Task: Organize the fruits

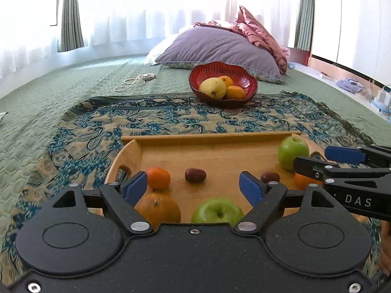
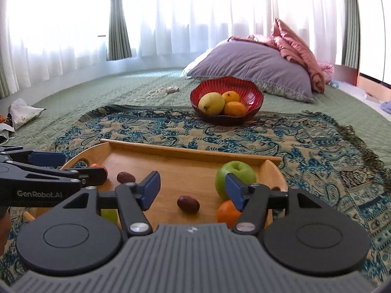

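Printed in white on black gripper bodies — "DAS" on the right gripper (image 1: pixel 342 157), "GenRobot.AI" on the left gripper (image 2: pixel 61 164).

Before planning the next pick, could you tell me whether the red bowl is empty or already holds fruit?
It holds fruit: the red bowl contains a yellow-green mango and two oranges, sitting upright beyond the wooden tray.

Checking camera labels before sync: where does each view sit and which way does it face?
Left wrist: on the left gripper, facing across the wooden tray toward the red bowl and pillow; its own open fingers show, the right gripper enters from the right edge.
Right wrist: on the right gripper, same heading; own open fingers show, the left gripper enters from the left edge.
Shared: tray, bowl, pillow, curtains.
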A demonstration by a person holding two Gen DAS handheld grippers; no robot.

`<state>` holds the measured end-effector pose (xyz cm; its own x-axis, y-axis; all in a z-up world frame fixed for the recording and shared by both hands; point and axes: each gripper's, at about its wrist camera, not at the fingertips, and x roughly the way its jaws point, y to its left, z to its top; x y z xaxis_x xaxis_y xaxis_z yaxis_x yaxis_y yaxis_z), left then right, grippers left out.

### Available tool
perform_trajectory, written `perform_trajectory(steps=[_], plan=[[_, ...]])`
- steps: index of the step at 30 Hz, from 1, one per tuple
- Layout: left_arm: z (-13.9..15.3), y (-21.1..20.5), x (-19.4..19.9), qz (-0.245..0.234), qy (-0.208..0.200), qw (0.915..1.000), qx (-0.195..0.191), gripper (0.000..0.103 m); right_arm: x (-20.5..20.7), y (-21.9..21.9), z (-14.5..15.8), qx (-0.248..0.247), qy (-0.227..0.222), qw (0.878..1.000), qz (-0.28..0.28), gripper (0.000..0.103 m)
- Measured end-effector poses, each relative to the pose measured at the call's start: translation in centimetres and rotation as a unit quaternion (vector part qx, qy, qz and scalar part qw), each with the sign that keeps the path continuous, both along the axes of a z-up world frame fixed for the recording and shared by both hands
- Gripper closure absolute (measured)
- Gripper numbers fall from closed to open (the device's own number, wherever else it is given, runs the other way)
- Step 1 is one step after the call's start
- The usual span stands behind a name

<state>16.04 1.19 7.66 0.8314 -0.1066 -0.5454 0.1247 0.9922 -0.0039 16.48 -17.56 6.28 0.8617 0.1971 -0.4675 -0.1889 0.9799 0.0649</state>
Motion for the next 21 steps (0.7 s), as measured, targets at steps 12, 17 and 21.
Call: perform_trajectory(steps=[12,17,21], plan=[[-2.3,0.7,-6.7,0.025,-0.004,0.9997,-0.002,0.017,-6.5,-0.1,-2.2,-0.009,-0.028,0.999,-0.024,0.022],[-3.6,0.9,-8.6,0.042,-0.001,0.9991,-0.003,0.015,-8.9,-0.2,-3.3,-0.007,-0.035,0.999,-0.035,0.02],[-4.7,0.8,-9.4,0.046,0.003,0.9989,0.003,0.013,-10.2,-0.1,-4.1,-0.007,-0.036,0.999,-0.038,0.018]])
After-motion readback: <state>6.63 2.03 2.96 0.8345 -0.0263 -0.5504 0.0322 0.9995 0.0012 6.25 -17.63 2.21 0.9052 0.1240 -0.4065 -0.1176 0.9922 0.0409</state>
